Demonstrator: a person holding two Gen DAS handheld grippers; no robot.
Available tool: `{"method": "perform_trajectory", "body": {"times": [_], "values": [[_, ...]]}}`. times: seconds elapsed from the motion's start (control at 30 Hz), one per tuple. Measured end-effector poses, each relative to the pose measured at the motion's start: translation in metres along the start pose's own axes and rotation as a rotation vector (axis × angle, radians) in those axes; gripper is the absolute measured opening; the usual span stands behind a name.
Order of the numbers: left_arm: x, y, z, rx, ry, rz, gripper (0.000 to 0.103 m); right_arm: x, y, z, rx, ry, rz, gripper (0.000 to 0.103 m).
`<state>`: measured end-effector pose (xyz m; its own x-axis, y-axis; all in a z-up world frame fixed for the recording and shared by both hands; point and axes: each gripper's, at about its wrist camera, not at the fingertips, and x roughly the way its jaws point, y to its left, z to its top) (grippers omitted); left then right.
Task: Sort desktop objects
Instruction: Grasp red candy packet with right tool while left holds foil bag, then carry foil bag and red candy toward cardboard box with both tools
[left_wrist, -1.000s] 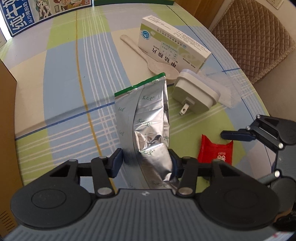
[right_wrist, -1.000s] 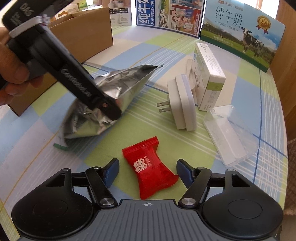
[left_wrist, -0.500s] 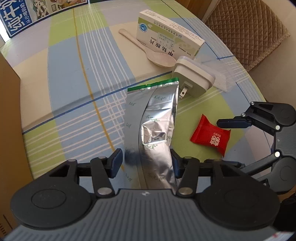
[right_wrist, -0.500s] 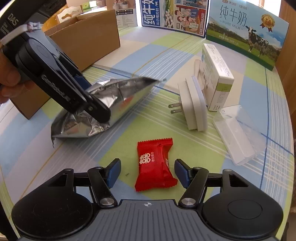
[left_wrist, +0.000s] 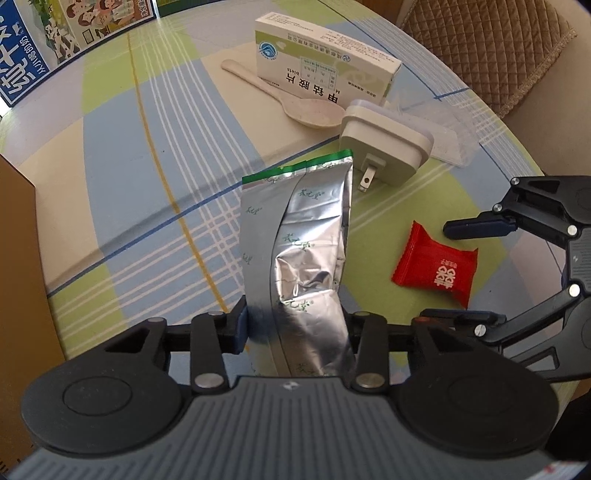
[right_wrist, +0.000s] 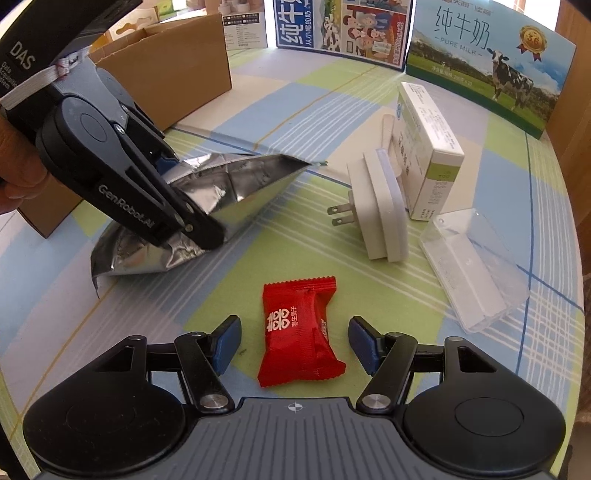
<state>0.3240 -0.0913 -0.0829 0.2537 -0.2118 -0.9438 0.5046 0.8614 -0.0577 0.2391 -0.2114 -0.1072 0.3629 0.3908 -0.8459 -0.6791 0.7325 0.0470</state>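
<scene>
Foil pouch (left_wrist: 303, 258) pinched in left gripper (left_wrist: 297, 325), now raised further off tablecloth (left_wrist: 110, 177). Right gripper (right_wrist: 293, 341) wide, has closed in; red candy (right_wrist: 299, 328) now sits between fingers. Cardboard box (right_wrist: 177, 62) at 11 o'clock, likely drop spot.

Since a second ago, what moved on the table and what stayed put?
The left gripper stays shut on the crinkly silver foil pouch and has lifted it, so its far end hangs off the table. The right gripper stays open and has turned to straddle the red wrapped candy, not yet touching it. The white plug adapter, white medicine box and clear plastic case lie as before.
</scene>
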Motion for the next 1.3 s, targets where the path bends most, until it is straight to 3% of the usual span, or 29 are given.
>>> {"method": "perform_trajectory", "body": {"times": [0.37,0.5,0.53,1.3], "values": [[-0.019,-0.004,-0.004,0.033,-0.024,0.003,0.034,-0.002,0.0,0.001,-0.015,0.005,-0.011,0.059],[-0.016,-0.002,-0.006,0.028,-0.011,0.006,0.034,-0.004,0.001,0.003,-0.016,0.006,-0.016,0.03],[-0.016,-0.001,-0.007,0.025,-0.01,0.008,0.034,-0.004,0.001,0.003,-0.011,0.003,-0.012,0.028],[-0.073,0.013,-0.022,-0.017,-0.079,0.03,0.034,-0.047,0.027,0.044,0.094,-0.127,-0.056,0.026]]}}
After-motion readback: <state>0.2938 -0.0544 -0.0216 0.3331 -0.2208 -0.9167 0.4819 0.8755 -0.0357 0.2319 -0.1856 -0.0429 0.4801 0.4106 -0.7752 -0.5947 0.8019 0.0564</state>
